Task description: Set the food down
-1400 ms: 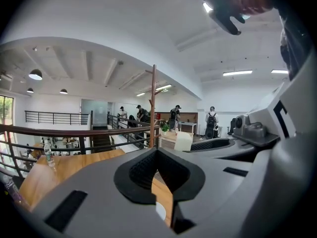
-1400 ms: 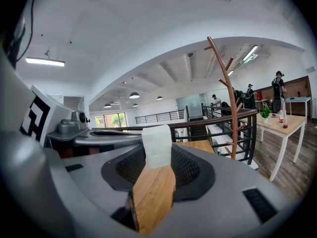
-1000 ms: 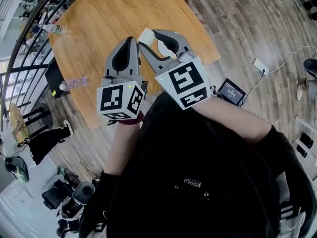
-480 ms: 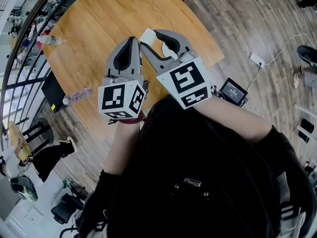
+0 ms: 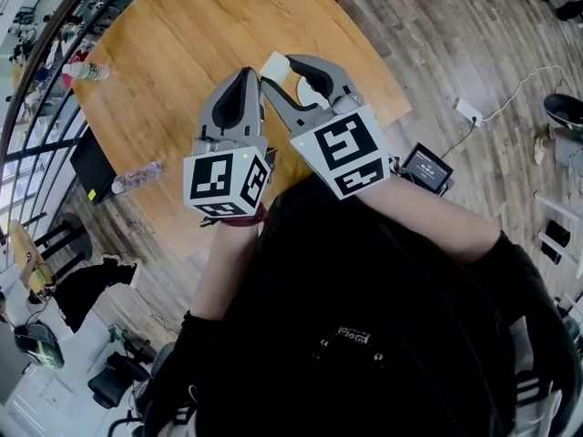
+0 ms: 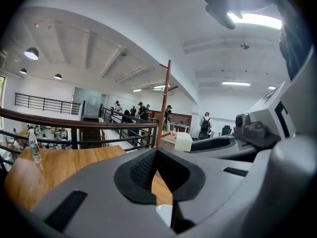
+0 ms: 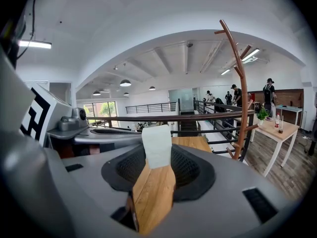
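**Food held over the table, not yet set down**

The food [image 7: 157,145] is a small pale block, whitish with a faint green cast. Its faces are flat, its corners square, and its surface looks matte and slightly soft. It sits upright at the very tip of the right claw [image 5: 276,69], whose two jaws are pressed against its sides, so that roughly the upper half sticks out past the pads. Gripping it that far forward leaves the underside free, which should let it meet a surface before the jaws do.

In the head view the block hangs above the near right part of the round wooden table [image 5: 182,35], apart from the wood, and bare boards show through the gap behind it. I judge the step in hand to be bringing it down to the tabletop. The release has not yet been made.

The left claw [image 5: 244,73] lies just beside the right one, with its jaws closed tip to tip and nothing between them. It seems to be only keeping out of the way. From its own camera the block [image 6: 183,142] shows just to the right, in the other claw.

A water bottle [image 5: 89,70] stands at the table's far left edge, well apart from the food, with a dark railing [image 6: 74,128] beyond it.
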Demonstrator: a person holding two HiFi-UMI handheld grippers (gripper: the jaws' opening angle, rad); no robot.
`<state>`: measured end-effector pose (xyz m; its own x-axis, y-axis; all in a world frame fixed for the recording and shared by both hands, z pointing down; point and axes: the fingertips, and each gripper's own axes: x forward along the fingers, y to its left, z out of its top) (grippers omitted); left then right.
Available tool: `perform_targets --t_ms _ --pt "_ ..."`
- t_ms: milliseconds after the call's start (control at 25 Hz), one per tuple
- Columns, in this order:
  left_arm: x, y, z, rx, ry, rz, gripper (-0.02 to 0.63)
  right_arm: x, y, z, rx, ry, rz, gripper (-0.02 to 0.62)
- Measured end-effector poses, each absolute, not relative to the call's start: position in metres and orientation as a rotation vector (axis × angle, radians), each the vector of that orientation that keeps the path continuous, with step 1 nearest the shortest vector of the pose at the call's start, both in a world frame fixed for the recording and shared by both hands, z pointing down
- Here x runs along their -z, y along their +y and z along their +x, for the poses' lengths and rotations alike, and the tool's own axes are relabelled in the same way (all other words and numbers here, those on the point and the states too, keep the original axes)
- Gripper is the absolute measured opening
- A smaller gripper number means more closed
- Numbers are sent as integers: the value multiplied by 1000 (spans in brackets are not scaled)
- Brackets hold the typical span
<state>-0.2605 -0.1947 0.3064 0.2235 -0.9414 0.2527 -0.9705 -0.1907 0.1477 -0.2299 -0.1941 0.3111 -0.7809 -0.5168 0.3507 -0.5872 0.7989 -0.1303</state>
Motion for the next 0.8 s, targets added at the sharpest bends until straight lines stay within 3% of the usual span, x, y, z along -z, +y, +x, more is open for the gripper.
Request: perform_targets --t_ms 440,800 --pt "-312 -207 -256 -205 -1794 2213 5 -315 -209 -228 -357 -2695 792 172" --pt "-342 -195 -266 -77 -1781 2094 5 -339 -213 -227 -379 -2662 795 172"
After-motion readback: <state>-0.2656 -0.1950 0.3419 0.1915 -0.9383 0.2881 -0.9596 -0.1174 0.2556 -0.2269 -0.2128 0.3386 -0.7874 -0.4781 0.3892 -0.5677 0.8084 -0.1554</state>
